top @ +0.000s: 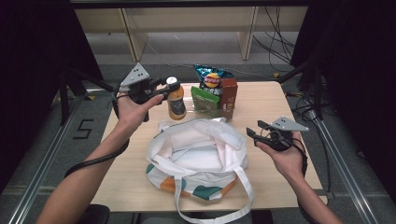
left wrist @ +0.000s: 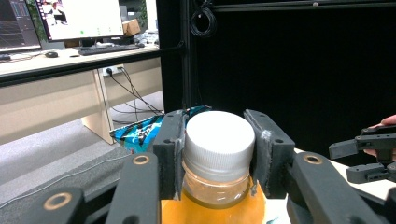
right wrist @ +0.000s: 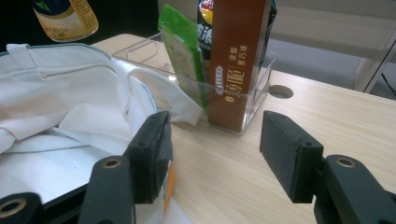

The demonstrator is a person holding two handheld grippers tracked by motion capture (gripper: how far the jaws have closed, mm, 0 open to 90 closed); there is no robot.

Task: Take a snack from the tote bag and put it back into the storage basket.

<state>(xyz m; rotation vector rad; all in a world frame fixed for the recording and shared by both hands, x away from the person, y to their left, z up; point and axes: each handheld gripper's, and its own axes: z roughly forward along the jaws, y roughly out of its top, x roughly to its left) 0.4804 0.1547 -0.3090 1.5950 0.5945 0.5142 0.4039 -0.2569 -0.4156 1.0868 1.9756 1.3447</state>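
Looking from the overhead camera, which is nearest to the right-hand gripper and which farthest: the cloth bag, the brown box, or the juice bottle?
From the right gripper in the high view:
1. Cloth bag, just to its left, mid-table, mouth open.
2. Brown box, beyond the gripper, standing in the clear bin at the table's far side.
3. Juice bottle, farthest, past the bag, with the left gripper shut on its white cap.

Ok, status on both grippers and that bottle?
Left gripper shut on white-capped orange juice bottle, lifted. Right gripper open, empty. White tote bag open; path clear.
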